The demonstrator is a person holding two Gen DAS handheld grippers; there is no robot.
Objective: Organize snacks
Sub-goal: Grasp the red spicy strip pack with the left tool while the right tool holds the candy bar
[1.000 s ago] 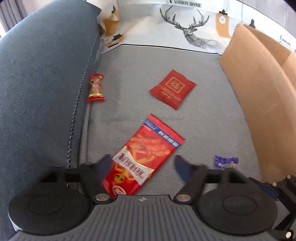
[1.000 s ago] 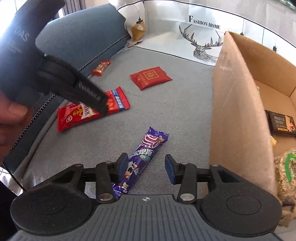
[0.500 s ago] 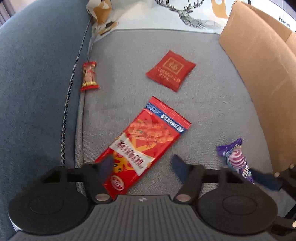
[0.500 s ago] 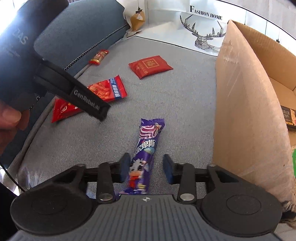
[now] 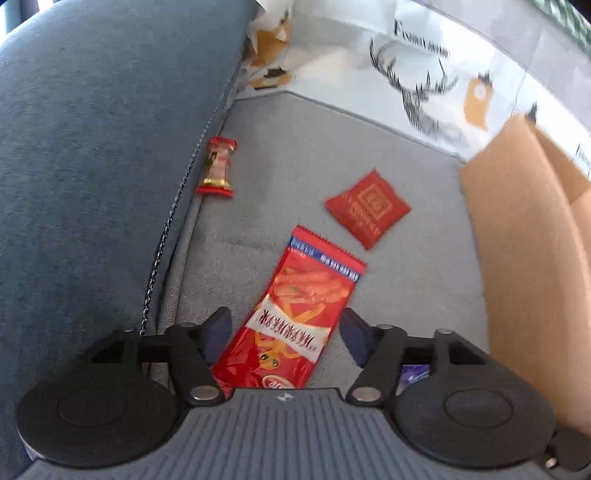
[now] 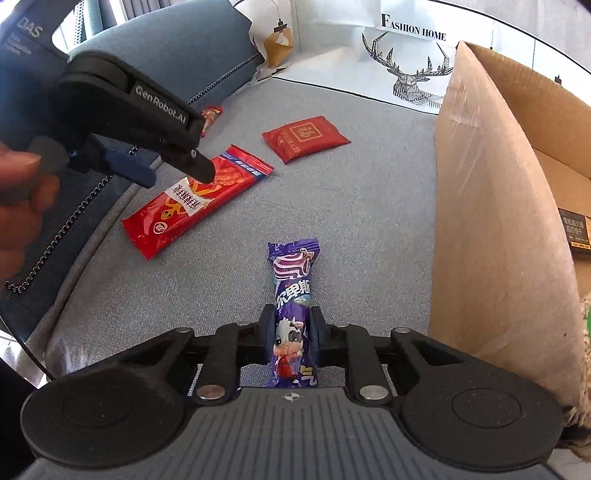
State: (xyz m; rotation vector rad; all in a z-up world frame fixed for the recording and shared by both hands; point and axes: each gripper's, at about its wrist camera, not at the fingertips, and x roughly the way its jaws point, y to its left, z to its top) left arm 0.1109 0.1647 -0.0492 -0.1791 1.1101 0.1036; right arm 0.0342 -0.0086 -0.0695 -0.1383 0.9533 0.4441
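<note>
Snacks (image 6: 293,314); "FASHION HOME" cloth (image 6: 413,29)

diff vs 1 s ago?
Right tongs closed in on the purple candy bar, which turned from slanted to straight; they are closing, pads at its sides. Left tongs straddle the long red packet, opening. Square red packet, small red candy unmoved.

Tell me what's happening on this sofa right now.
A person is tidying snacks with two handheld claws. The right claw is closing on a purple candy packet beside the cardboard box. The left claw straddles a long red snack bag, jaws opening, not gripping. A square red packet and small red candy lie untouched.
</note>
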